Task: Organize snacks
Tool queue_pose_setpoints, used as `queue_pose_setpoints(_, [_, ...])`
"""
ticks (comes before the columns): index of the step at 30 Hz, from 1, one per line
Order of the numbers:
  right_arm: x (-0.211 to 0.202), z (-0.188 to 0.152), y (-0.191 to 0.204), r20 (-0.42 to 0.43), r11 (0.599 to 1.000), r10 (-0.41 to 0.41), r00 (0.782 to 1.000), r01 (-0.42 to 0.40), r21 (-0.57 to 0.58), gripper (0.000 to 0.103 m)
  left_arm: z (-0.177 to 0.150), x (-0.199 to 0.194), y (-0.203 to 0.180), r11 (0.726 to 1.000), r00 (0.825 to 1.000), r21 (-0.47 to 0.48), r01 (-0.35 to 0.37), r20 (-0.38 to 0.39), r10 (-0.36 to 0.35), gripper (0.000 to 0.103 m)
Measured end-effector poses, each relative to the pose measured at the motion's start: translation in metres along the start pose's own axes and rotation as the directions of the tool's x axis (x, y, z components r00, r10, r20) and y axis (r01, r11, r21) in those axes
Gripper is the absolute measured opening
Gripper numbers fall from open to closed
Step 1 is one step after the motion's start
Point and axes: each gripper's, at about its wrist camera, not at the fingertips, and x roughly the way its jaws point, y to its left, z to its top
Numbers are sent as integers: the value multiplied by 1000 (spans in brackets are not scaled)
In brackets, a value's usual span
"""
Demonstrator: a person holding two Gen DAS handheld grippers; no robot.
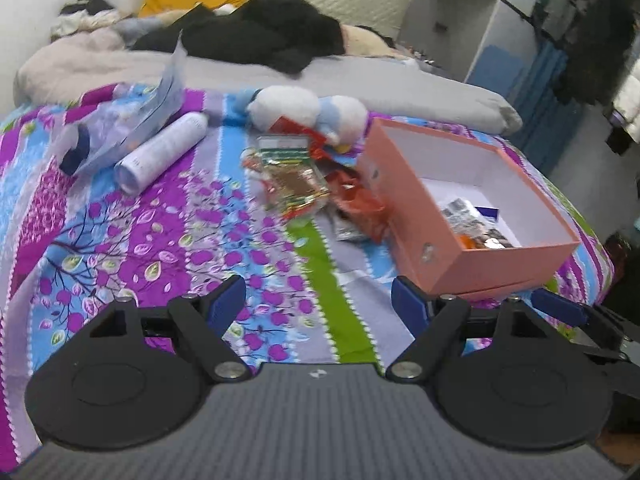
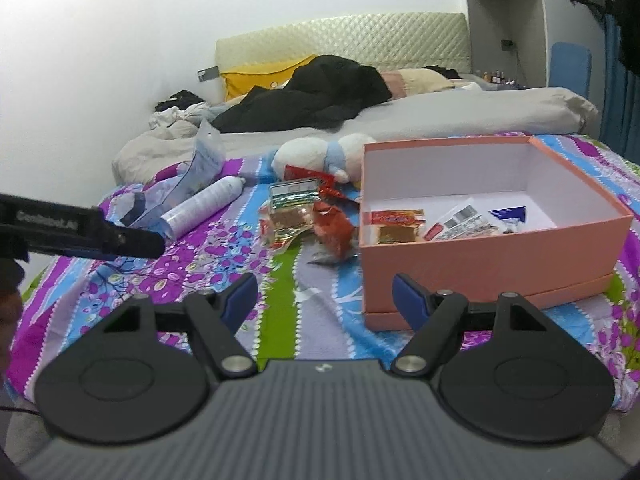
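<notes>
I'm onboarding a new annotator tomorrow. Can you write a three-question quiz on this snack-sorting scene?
1. True or false: the open salmon-pink cardboard box already holds some snack packets.
2. The loose pile of red and gold foil snack packets lies where, seen from the right wrist?
A. Inside the box
B. On the patterned purple bedspread, left of the box
C. On the grey pillow
3. Fill in: the left gripper and the right gripper both have their jaws ____ with nothing between them.

Key: 1 true; 2 B; 3 open.
</notes>
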Motion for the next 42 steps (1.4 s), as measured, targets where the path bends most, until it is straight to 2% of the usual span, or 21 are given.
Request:
queue_pose_setpoints(3, [11,-1,11,-2,999,32,999,-32,-8,71,1,18,19,998,1000,-66,16,-4,-17,83])
queue_pose_setpoints(6, [24,0,24,1,997,72,997,-72,-12,71,4,42,35,993,1000,-112,25,11,-24,83])
queue_pose_setpoints(8, [38,0,33,-15,997,59,998,-60,-40,69,9,60,46,989,999,-142,38,10,-37,83])
queue_pose_setpoints(11, [64,4,41,-38,998,23,999,-25,-66,59,17,89,62,980,998,-190,64,7,-64,83])
queue_pose_setpoints(14, [92,8,50,-41,990,-32,999,26,-141,58,25,126,77,964,995,-248,98,-11,-103,83])
queue_pose_setpoints(16, [112,12,52,-47,987,-65,997,57,-150,50,26,154,87,954,993,-281,107,-20,-118,83])
queue_pose_setpoints(18, [133,15,49,-76,990,-96,992,87,-111,37,26,183,96,939,990,-324,112,-48,-134,82])
queue_pose_setpoints(20, [150,15,49,-76,987,-145,987,138,-88,33,27,205,106,919,985,-367,146,-35,-170,82])
queue_pose_setpoints(22, [164,12,51,-72,975,-210,975,203,-95,33,29,225,116,893,976,-407,190,-20,-217,80])
queue_pose_setpoints(24, [176,7,50,-60,962,-265,962,259,-87,33,33,240,123,870,965,-436,231,-16,-263,73])
queue_pose_setpoints(26, [181,6,45,-35,954,-298,954,297,-39,33,36,254,127,854,951,-443,273,-11,-310,68])
queue_pose_setpoints(28, [189,3,49,-17,940,-337,941,336,-52,33,38,264,129,841,942,-452,297,-7,-336,61])
queue_pose_setpoints(31, [198,4,53,13,929,-364,931,364,-63,31,43,273,127,844,936,-434,315,-3,-351,60])
queue_pose_setpoints(33, [202,6,54,32,915,-393,919,394,-84,30,45,278,126,851,937,-422,311,-10,-348,55])
queue_pose_setpoints(36, [205,10,54,69,889,-442,895,447,-102,24,46,285,126,841,930,-429,329,-4,-366,52])
queue_pose_setpoints(37, [206,11,55,85,881,-450,889,458,-122,24,47,287,125,844,933,-428,322,-9,-360,48])
queue_pose_setpoints(40, [211,9,61,138,846,-477,868,496,-195,24,51,292,117,867,938,-387,313,-18,-347,46])
queue_pose_setpoints(42, [216,7,62,148,832,-484,862,506,-226,24,53,295,114,881,944,-371,295,-31,-329,43])
